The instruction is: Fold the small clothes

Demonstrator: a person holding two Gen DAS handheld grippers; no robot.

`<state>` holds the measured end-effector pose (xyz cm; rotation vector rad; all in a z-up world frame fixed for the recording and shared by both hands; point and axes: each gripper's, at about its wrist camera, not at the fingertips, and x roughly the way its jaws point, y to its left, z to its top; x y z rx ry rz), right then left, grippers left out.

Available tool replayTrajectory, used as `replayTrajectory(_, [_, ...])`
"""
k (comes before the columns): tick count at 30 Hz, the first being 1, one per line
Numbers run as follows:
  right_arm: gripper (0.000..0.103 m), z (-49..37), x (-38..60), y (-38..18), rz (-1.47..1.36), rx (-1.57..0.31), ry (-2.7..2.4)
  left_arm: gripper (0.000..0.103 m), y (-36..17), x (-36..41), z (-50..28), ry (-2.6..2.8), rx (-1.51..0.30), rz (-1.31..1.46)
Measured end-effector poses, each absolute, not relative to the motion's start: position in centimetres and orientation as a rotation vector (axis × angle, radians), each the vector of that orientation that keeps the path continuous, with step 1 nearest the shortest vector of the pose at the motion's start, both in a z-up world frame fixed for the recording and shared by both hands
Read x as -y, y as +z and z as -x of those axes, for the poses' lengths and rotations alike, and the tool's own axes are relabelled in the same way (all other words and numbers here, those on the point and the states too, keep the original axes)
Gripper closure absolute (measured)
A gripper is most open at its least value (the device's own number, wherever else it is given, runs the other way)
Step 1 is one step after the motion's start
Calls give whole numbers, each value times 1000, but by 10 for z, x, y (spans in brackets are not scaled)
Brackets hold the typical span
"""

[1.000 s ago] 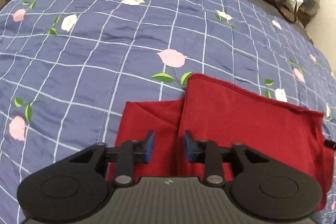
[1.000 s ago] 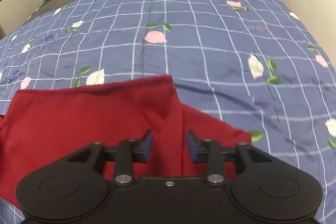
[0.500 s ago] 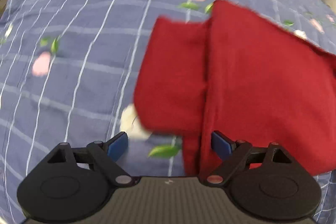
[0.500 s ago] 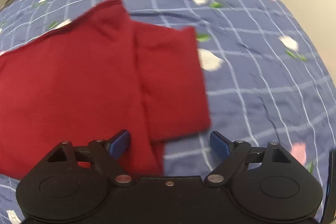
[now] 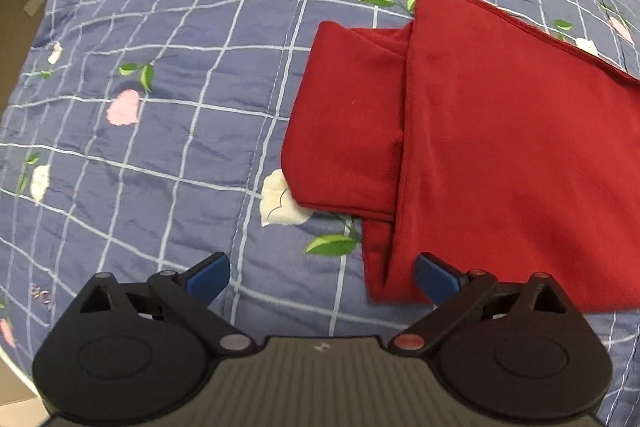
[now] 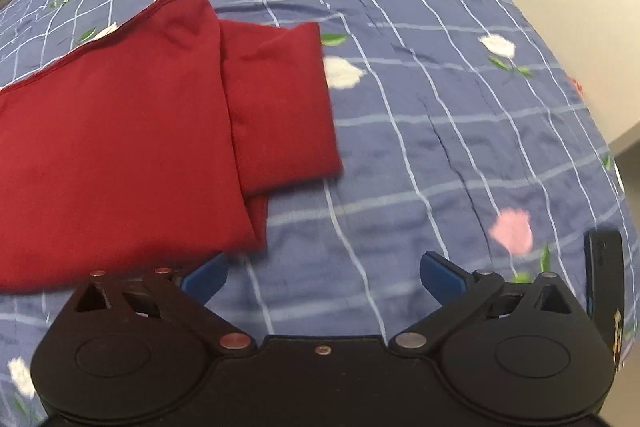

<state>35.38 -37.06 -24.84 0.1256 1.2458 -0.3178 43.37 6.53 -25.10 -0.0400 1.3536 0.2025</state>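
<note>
1. The left gripper [image 5: 322, 277] is spread wide, holding nothing, above the near left corner of the red garment [image 5: 500, 147].
2. The right gripper [image 6: 323, 277] is likewise wide apart and empty, by the garment's [image 6: 120, 123] near right corner.
3. The garment lies folded flat on the blue flowered quilt [image 5: 180, 107].

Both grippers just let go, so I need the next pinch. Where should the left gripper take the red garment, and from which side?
Probably the near corner of the red garment, between the left gripper's open jaws. Layered edges meet there at a free end; come in low from the near side, over the blue quilt.
</note>
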Motion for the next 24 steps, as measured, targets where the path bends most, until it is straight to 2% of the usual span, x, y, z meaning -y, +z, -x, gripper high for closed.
replayTrajectory(9, [1,-283,356,-213,-194,-1275,-257,1,-202,-33,-391,184,-1320,-11])
replayTrajectory(17, [1,-235,352,-169,-174,-1192,-121,1,-131,11,-335,152,-1179,-43])
replayTrajectory(24, [1,-202,358,-132,-144,-1120,-39,1,-91,46,-279,124,-1085,-73])
